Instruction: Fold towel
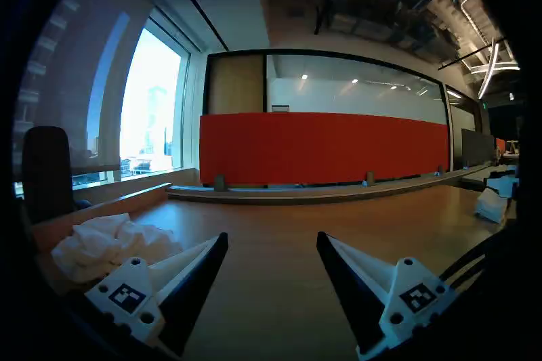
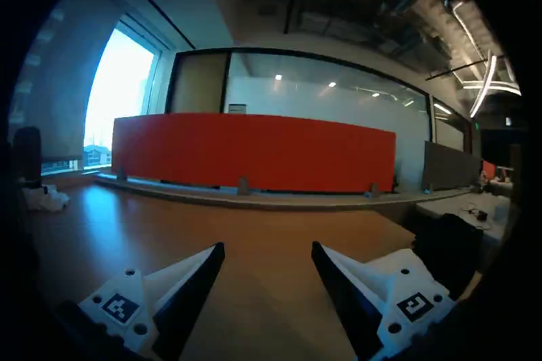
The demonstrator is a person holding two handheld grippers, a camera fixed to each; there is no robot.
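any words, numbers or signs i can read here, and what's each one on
None can be read.
left gripper: black-and-white square marker, a pattern, no letters.
right gripper: the same kind of marker.
small plate on the glass wall: too small to read.

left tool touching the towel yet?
Cannot tell. In the left gripper view the crumpled towel sits behind one finger of the open left tool; their outlines meet with no plain gap or contact.
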